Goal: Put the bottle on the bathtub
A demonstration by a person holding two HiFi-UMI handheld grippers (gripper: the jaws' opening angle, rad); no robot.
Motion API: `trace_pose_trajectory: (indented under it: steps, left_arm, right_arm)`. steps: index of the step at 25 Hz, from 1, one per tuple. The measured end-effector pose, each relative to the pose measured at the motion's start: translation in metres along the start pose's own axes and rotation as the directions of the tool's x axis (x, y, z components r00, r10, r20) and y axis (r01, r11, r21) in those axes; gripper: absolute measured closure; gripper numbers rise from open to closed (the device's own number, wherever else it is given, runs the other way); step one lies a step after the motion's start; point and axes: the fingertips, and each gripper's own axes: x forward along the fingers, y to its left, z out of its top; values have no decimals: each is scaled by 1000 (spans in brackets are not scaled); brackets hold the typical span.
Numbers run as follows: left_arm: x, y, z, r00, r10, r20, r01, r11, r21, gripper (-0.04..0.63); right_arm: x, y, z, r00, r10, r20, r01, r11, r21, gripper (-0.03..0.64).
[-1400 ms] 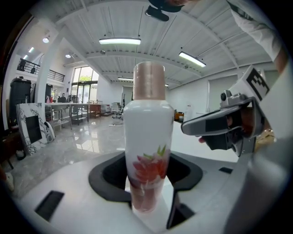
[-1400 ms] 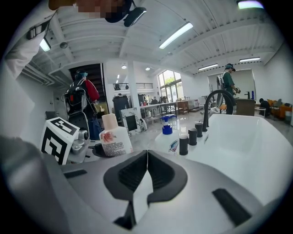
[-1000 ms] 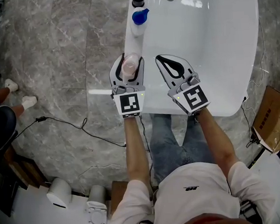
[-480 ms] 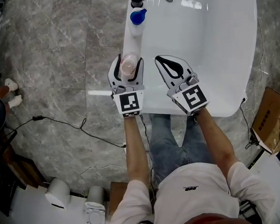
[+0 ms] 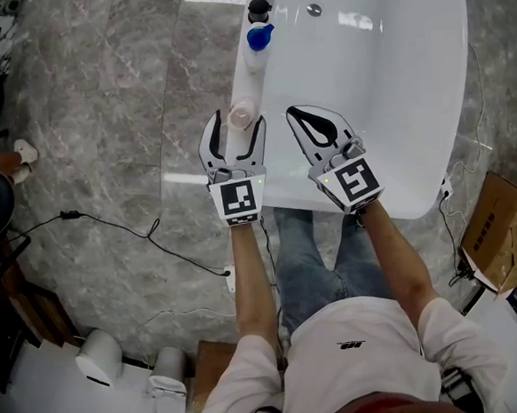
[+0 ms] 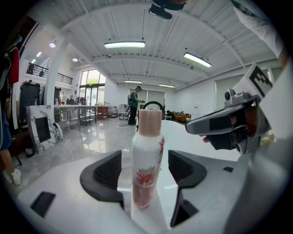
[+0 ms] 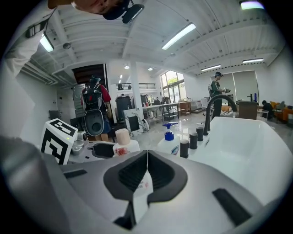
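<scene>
The left tool gapes around the upright bottle on the bathtub, seemingly untouched; right tool pressed together.

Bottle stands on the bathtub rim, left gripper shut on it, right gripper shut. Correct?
The left gripper is open: the left gripper view shows its jaws apart, clear of the bottle between them. The bottle stands on the bathtub rim; the right gripper is shut.
</scene>
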Motion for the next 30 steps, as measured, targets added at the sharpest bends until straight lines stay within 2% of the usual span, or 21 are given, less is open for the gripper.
trace_pose_trajectory:
  steps: [7,14,17,22,26,30]
  left_arm:
    - [-56,-4,42,998,58,9,-57,996,-65,293]
    - [-110,-8,117,993,108,51,-106,993,-44,298]
    - [-125,-17,148,992,107,71,-106,994,-14,358]
    - [-165,-39,209,980,118,160,-125,991,39,457]
    - [-191,-58,235,977,86,196,-99,993,57,533]
    - [-215,-82,250,976,65,209,-78,995,54,574]
  right_arm:
    - [-38,16,44,1000,13,10,-13,999,-41,621]
    - [-84,29,104,999,31,37,-28,996,-87,621]
    - [-104,28,130,997,53,62,-46,992,-119,621]
    - [-146,42,171,990,91,109,-70,980,-188,621]
    - [-173,58,198,985,116,129,-85,971,-224,623]
    - [-207,68,212,982,117,147,-84,974,-212,623]
